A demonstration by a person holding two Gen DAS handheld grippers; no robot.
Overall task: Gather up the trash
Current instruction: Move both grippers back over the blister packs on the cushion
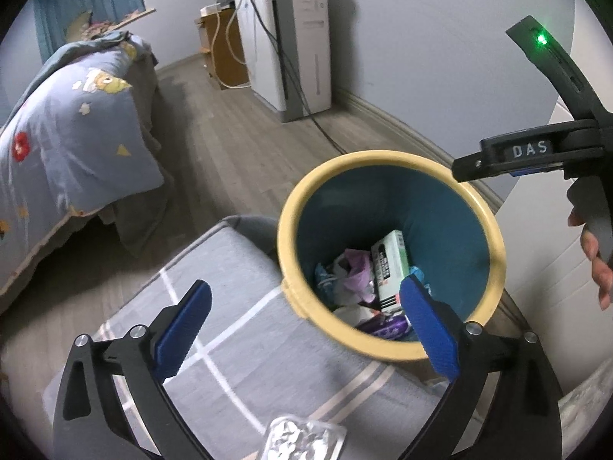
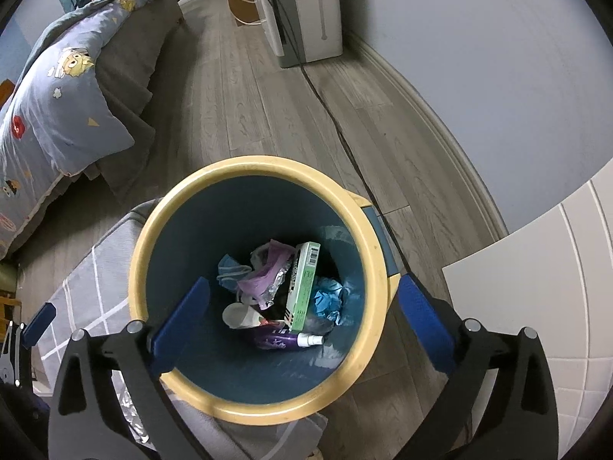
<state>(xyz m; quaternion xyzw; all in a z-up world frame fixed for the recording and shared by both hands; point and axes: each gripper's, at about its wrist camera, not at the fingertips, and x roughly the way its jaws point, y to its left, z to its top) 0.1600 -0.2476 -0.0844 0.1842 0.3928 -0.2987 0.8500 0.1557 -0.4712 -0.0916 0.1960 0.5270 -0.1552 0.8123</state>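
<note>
A round bin with a yellow rim [image 2: 375,257] and blue inside stands on the floor; it also shows in the left wrist view [image 1: 494,237]. It holds a green and white box [image 2: 304,280], a purple spray bottle [image 2: 283,341], a paper cup [image 2: 239,315], purple and blue wrappers and foil. My right gripper [image 2: 302,316] is open and empty, directly above the bin. My left gripper [image 1: 306,329] is open and empty, over the grey rug beside the bin's left rim. A crumpled foil piece [image 1: 302,439] lies on the rug, between the left gripper's arms.
A grey checked rug [image 1: 245,364] lies under the bin's left side. A bed with a blue cartoon duvet [image 1: 72,130] stands at left. A white appliance [image 1: 299,46] with cables stands by the far wall. A black cable [image 2: 345,142] runs along the floor. A white cabinet [image 2: 536,306] is at right.
</note>
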